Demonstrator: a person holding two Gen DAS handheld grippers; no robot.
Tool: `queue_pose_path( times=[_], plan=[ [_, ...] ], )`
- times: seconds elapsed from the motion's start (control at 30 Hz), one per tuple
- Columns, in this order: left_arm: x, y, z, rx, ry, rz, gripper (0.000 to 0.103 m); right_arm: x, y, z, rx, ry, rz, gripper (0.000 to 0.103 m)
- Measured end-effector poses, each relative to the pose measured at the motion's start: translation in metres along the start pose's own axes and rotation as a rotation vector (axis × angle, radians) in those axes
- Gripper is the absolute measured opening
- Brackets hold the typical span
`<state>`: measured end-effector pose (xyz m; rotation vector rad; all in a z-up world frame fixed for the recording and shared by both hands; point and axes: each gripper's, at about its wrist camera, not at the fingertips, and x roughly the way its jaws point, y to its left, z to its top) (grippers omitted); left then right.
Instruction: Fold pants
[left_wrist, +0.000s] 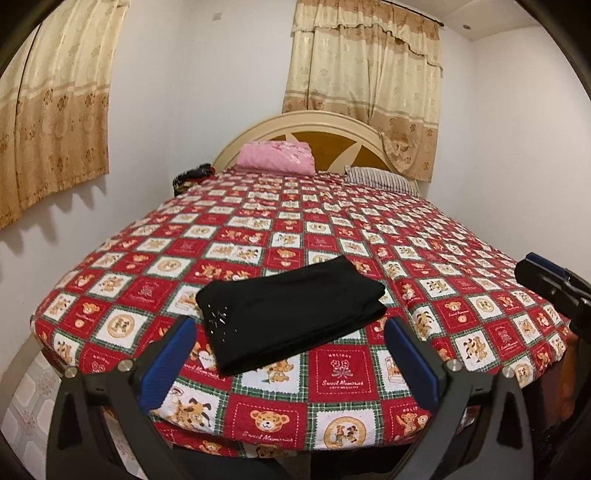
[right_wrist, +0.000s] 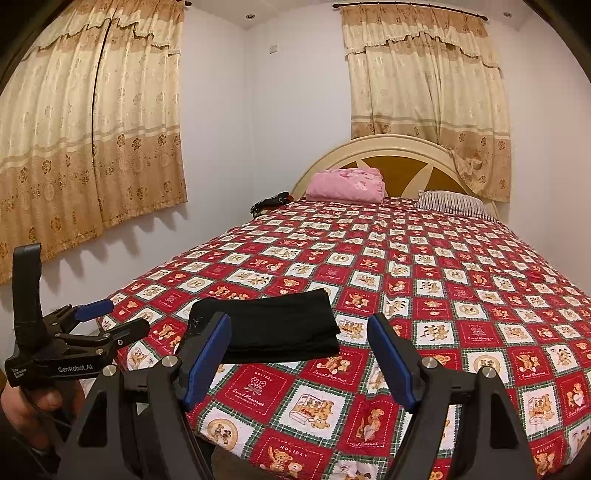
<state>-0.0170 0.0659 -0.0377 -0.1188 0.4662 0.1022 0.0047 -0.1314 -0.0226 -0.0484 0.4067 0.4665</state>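
Observation:
Black pants (left_wrist: 288, 314) lie folded into a compact rectangle on the red teddy-bear bedspread (left_wrist: 332, 229), near the foot of the bed. They also show in the right wrist view (right_wrist: 280, 328). My left gripper (left_wrist: 290, 332) is open and empty, held back from the pants above the bed's foot edge. My right gripper (right_wrist: 299, 328) is open and empty, to the right of the pants. The left gripper also shows in the right wrist view (right_wrist: 110, 317) at the far left, and the right gripper shows in the left wrist view (left_wrist: 543, 273) at the right edge.
A pink folded blanket (left_wrist: 277, 158) and a striped pillow (left_wrist: 380, 179) lie by the cream headboard (left_wrist: 314, 122). A dark bundle (left_wrist: 192, 177) sits at the bed's far left corner. Curtains (left_wrist: 365, 74) hang behind. White walls stand close on both sides.

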Motion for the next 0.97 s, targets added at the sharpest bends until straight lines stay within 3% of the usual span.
queue_pose_path(
  times=[0.2, 0.33, 0.63, 0.97],
  plan=[
    [-0.008, -0.006, 0.005, 0.035, -0.041, 0.032, 0.103, -0.001, 0.003, 0.000, -0.011, -0.008, -0.014, 0.077],
    [-0.007, -0.004, 0.005, 0.020, -0.041, 0.015, 0.103, -0.001, 0.004, 0.000, -0.017, -0.010, -0.020, 0.077],
    [-0.002, -0.006, 0.001, 0.021, -0.025, 0.055, 0.103, -0.001, 0.007, 0.000, -0.037, -0.015, -0.037, 0.077],
    [0.000, -0.010, -0.004, 0.067, -0.037, 0.054, 0.103, 0.001, 0.011, -0.001, -0.047, -0.010, -0.042, 0.077]
  ],
)
